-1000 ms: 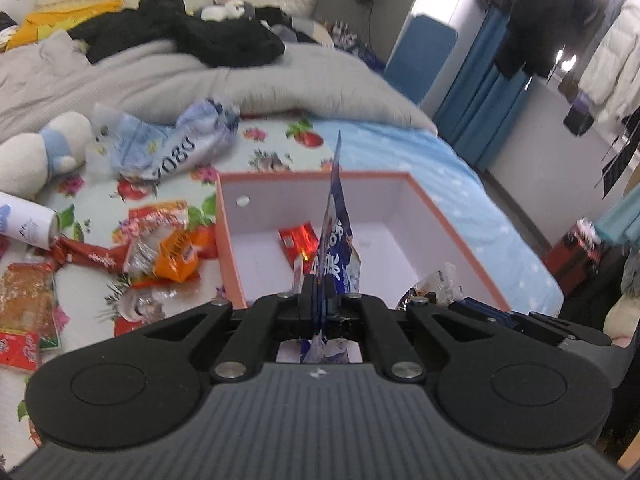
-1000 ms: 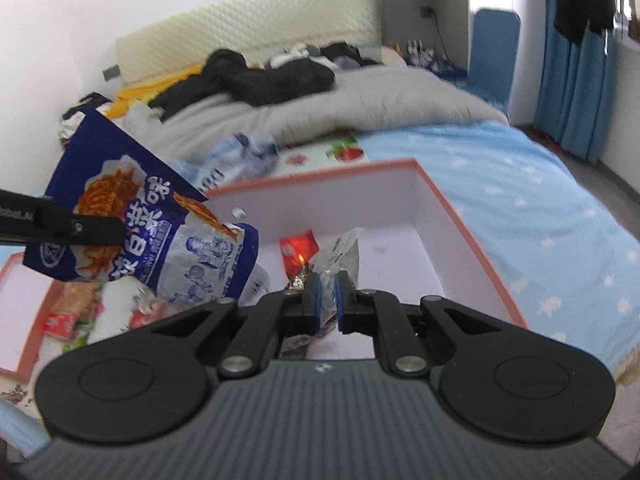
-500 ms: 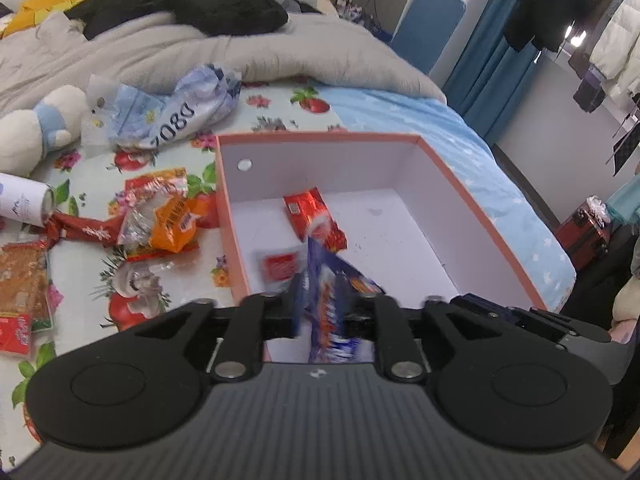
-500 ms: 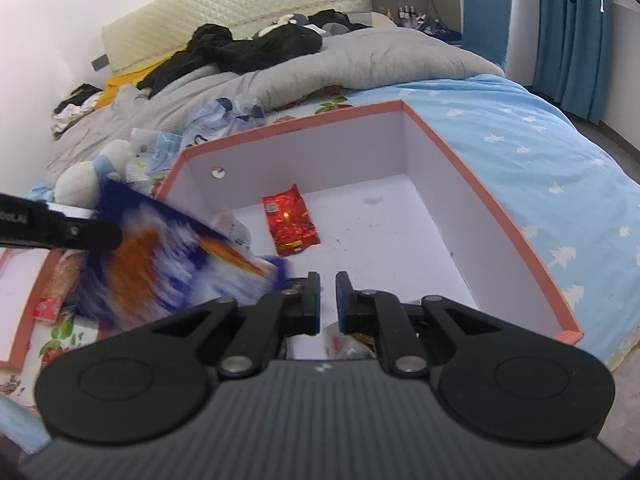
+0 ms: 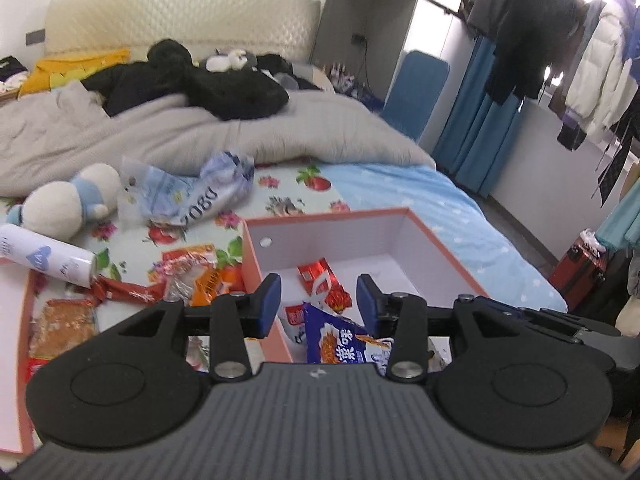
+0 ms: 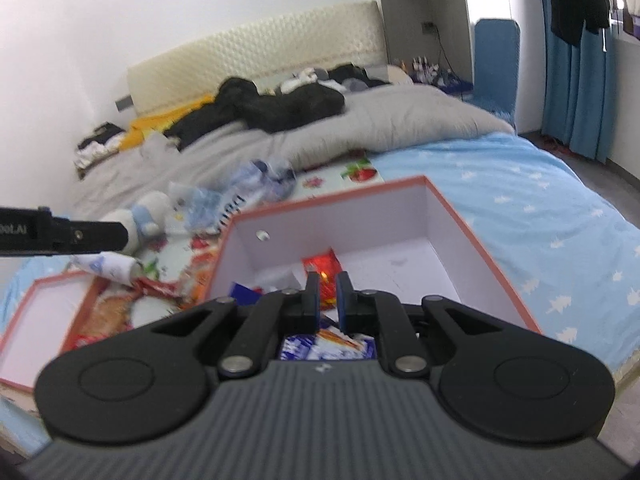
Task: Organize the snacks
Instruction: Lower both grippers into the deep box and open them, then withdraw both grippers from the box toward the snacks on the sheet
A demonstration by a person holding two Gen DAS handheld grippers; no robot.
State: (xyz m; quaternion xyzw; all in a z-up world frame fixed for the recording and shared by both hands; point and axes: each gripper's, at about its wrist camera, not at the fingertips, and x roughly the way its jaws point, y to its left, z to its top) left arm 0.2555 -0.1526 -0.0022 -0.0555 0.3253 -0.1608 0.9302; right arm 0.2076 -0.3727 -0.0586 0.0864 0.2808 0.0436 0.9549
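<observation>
Over the pink box, both grippers hang empty.
Left gripper gapes wide above the blue snack bag; right gripper is nearly closed, gripping nothing.

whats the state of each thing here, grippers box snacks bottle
left gripper: open, empty
right gripper: nearly closed, holding nothing
box: open, no lid on
blue snack bag: lying in box
red packet: lying in box
white bottle: on its side
</observation>
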